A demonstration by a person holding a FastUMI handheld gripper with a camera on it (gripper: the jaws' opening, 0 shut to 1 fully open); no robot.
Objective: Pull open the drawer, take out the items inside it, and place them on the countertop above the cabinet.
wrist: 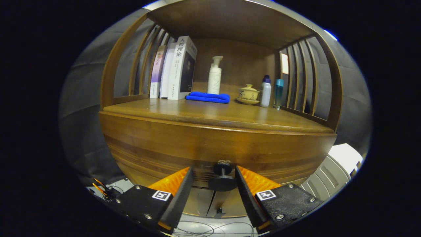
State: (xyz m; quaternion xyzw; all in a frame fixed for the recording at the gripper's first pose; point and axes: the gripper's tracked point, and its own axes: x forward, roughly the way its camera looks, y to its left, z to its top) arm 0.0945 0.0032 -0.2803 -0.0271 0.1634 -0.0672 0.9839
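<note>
A: Where are the jaws right now?

B: The gripper [213, 174] is level with the front of the wooden cabinet [138, 144], and its jaws stand apart with the drawer knob [223, 179] between them. Neither finger presses on the knob; there is a gap on each side (the right one looks a little narrower).

A: And the drawer itself?

B: The drawer front [263, 148] sits flush with the cabinet, closed, so nothing inside it can be seen. The dark round knob sticks out from its lower middle on a short stem.

A: What's on the counter above?

B: The counter [197, 113] carries a row along the back. At the left, 3 books [174, 69] stand upright against the slatted side. Beside them a folded blue cloth [208, 97] lies flat, with a white pump bottle [214, 77] standing just behind it. Further right there is a lidded tea bowl on a saucer [249, 93], then a white bottle with a dark cap [265, 91], then a slim teal bottle [278, 92] near the right slats.

A: The front of the counter?

B: Bare wood, shiny.
</note>
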